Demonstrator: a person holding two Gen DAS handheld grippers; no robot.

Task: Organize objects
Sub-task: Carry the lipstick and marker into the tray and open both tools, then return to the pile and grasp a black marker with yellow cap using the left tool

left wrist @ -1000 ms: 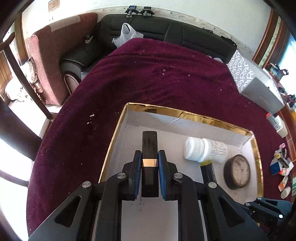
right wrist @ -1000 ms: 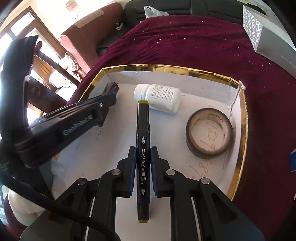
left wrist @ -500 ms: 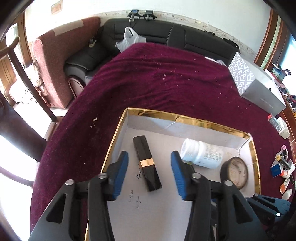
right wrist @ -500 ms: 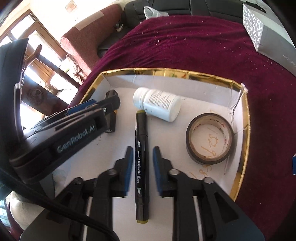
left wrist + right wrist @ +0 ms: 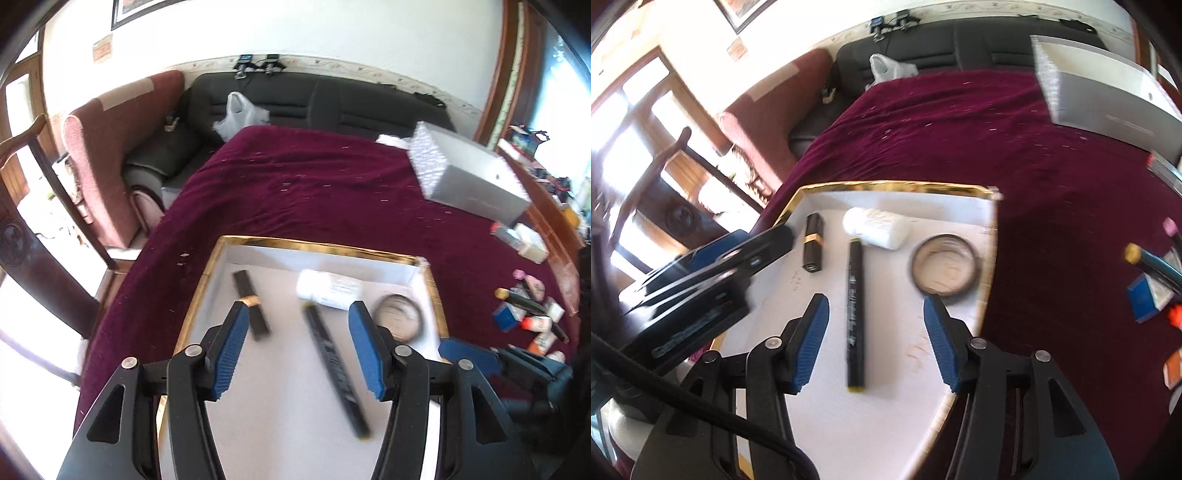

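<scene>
A gold-rimmed white box [image 5: 317,245] [image 5: 894,185] lies on the maroon cloth. In it lie a black lipstick with a gold band [image 5: 251,302] [image 5: 813,243], a black marker [image 5: 334,369] [image 5: 856,314], a white pill bottle [image 5: 328,290] [image 5: 877,228] and a tape roll [image 5: 399,319] [image 5: 943,264]. My left gripper [image 5: 297,347] hangs above the box floor, its jaws opening, nothing pressed between them. My right gripper [image 5: 875,341] hovers over the marker, jaws opening, pads clear of it. The left gripper's body [image 5: 701,280] shows at the left of the right wrist view.
A grey patterned carton [image 5: 465,177] [image 5: 1108,96] stands at the back right of the cloth. Several small items [image 5: 528,314] [image 5: 1152,291] lie loose to the right of the box. A black sofa [image 5: 314,99], a red armchair [image 5: 107,158] and a wooden chair [image 5: 33,155] stand beyond the table.
Both grippers have let go and opened wide: the lipstick and the marker now lie in the box. Both hands have risen and pulled back, so the box looks smaller.
</scene>
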